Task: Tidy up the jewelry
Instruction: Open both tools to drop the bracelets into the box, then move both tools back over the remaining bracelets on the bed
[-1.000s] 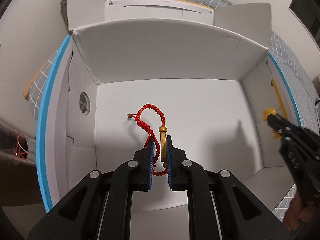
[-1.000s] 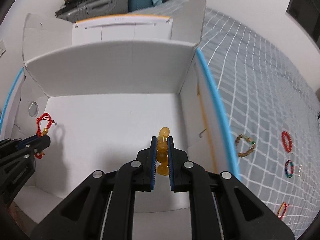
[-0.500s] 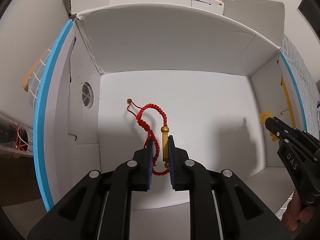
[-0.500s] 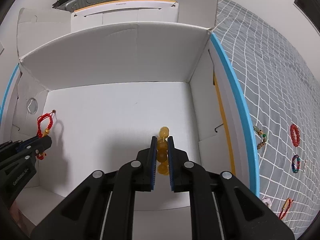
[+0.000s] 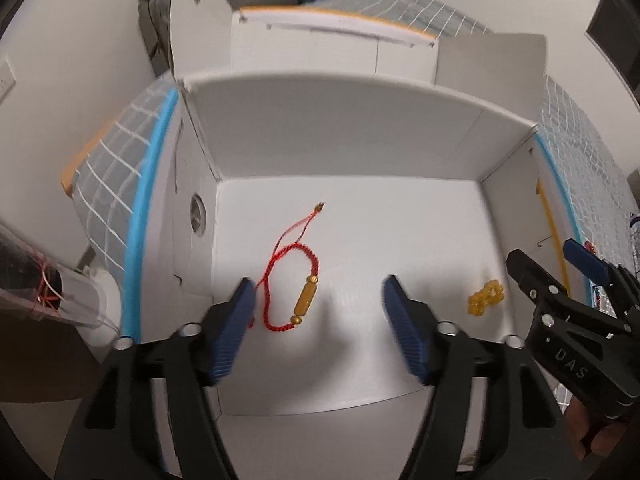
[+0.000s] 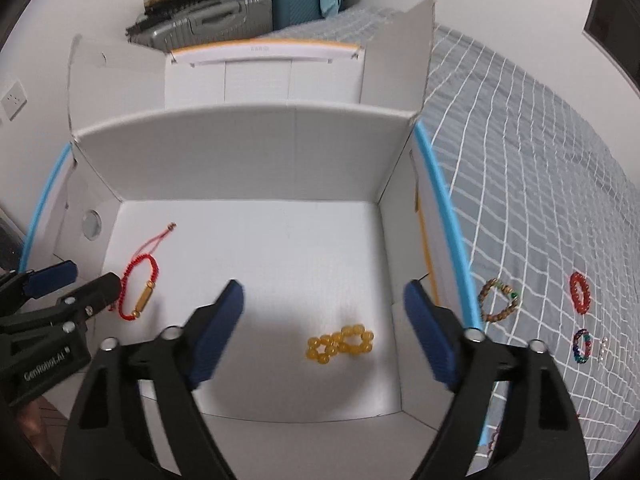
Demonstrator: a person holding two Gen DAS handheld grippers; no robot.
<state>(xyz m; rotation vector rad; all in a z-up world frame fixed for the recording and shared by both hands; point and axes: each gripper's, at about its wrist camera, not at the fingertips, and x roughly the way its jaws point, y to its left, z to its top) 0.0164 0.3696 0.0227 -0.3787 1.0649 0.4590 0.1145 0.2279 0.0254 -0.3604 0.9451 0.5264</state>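
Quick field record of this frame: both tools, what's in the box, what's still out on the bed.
left tool: open, empty, over box
right tool: open, empty, over box
box: white cardboard, flaps up
red cord bracelet: on box floor, left side, gold tube bead
yellow bead bracelet: on box floor, right side
outside on bedspread: brown bead bracelet, red bead bracelet, multicolour bracelet

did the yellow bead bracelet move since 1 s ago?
Yes. The yellow bead bracelet dropped out of the right claw, now open, and lies on the box floor near the right wall.
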